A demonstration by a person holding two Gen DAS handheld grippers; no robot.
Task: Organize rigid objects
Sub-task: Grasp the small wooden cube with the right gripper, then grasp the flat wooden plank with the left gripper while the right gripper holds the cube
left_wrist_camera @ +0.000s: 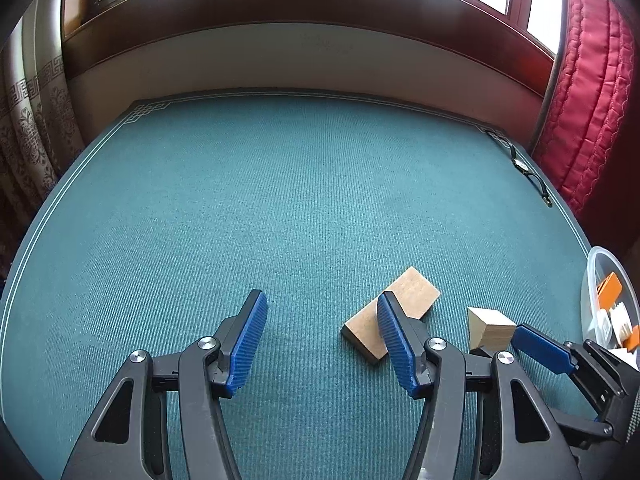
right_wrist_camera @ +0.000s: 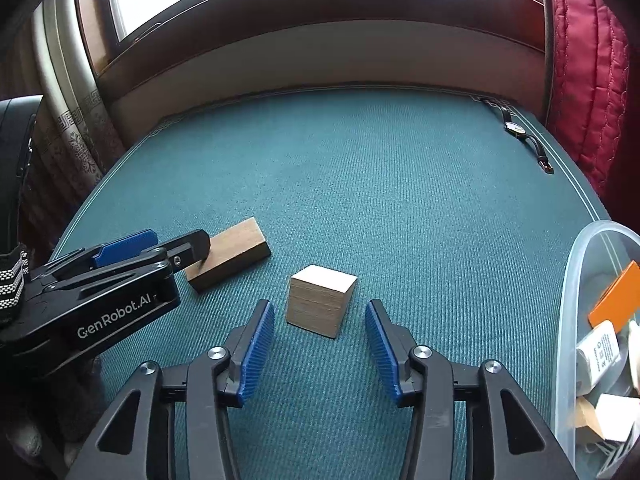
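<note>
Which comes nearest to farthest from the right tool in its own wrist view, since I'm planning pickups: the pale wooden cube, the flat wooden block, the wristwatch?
1. Pale wooden cube, just ahead of the right tool, between its open fingers.
2. Flat wooden block, farther left, by the left tool.
3. Wristwatch, far right corner of the green mat.

Pale wooden cube (right_wrist_camera: 322, 304) just ahead of parted right gripper (right_wrist_camera: 320, 336), seemingly untouched
</note>
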